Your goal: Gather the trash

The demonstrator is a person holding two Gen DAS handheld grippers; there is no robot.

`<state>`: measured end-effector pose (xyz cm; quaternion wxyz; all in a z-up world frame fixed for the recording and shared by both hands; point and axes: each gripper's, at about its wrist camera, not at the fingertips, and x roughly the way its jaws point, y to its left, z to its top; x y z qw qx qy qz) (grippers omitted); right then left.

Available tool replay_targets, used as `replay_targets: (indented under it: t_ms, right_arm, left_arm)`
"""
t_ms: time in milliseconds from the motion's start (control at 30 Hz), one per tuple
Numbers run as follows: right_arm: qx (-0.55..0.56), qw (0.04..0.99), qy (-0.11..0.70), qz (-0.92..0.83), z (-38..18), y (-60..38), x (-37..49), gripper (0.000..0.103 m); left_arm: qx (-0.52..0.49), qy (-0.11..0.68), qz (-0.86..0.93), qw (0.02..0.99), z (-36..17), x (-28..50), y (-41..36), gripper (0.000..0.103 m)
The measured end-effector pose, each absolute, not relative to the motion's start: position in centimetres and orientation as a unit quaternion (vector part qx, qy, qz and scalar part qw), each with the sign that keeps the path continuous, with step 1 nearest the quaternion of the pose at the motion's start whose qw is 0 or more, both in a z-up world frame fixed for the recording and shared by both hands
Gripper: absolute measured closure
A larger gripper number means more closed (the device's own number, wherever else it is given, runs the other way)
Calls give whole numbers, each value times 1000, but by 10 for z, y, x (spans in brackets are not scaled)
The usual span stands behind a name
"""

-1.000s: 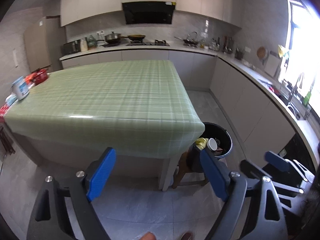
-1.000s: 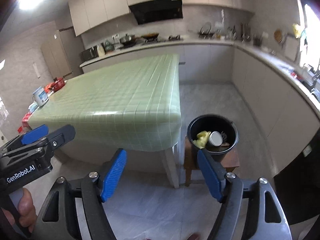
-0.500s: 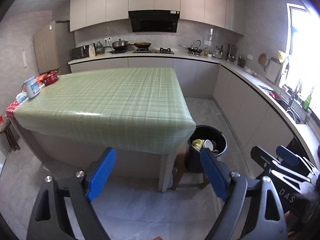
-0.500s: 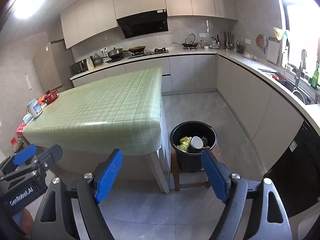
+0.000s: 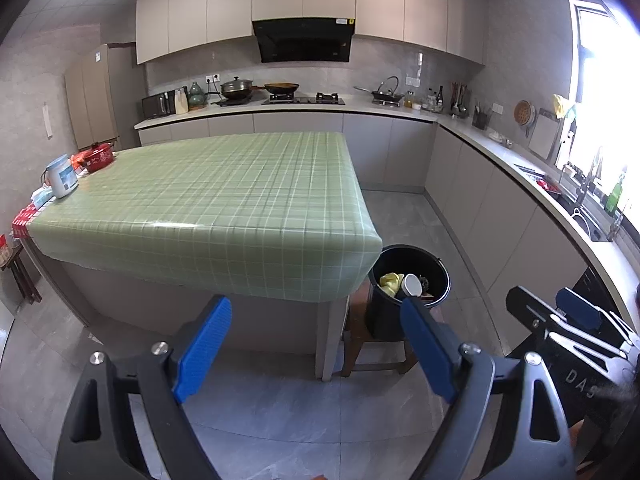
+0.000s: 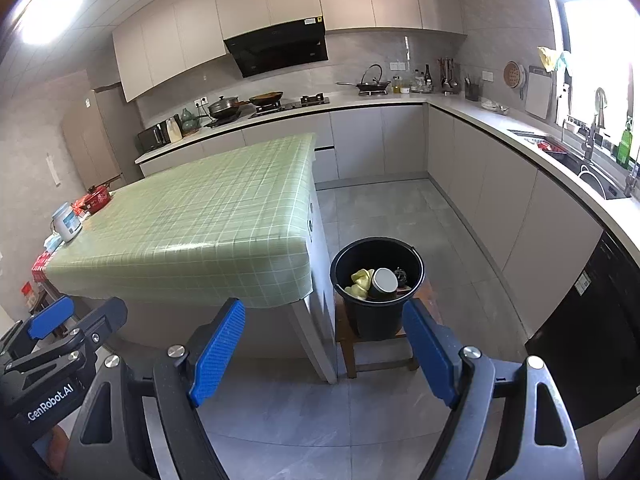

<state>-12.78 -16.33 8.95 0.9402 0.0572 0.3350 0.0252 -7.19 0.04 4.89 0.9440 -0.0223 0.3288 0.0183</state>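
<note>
A black bucket (image 6: pixel 378 312) stands on a low wooden stool (image 6: pixel 378 354) by the table's near right corner. It holds yellow crumpled trash (image 6: pixel 361 279) and a paper cup (image 6: pixel 384 281). The bucket also shows in the left wrist view (image 5: pixel 434 266), with the cup (image 5: pixel 412 285) inside. My left gripper (image 5: pixel 316 344) is open and empty, held back from the table. My right gripper (image 6: pixel 324 346) is open and empty, held back from the bucket. Each gripper shows at the edge of the other's view.
A table with a green checked cloth (image 5: pixel 224 200) fills the middle. A white jar (image 5: pixel 62 176) and a red pot (image 5: pixel 98 157) sit at its far left. Kitchen counters (image 6: pixel 500 128) run along the back and right walls. Grey tiled floor (image 6: pixel 400 208) lies between.
Both grippers have drawn back and risen, so the table and bucket look farther and lower. Both stay open and empty.
</note>
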Motion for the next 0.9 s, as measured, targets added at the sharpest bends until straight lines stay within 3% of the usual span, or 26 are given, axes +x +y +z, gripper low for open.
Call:
replay_targets:
  t_ms: [900]
  right_arm:
    - [57,938,342,26,89,-158,-120,20]
  left_arm:
    - [-17,331,16,943,46,-69,3,15]
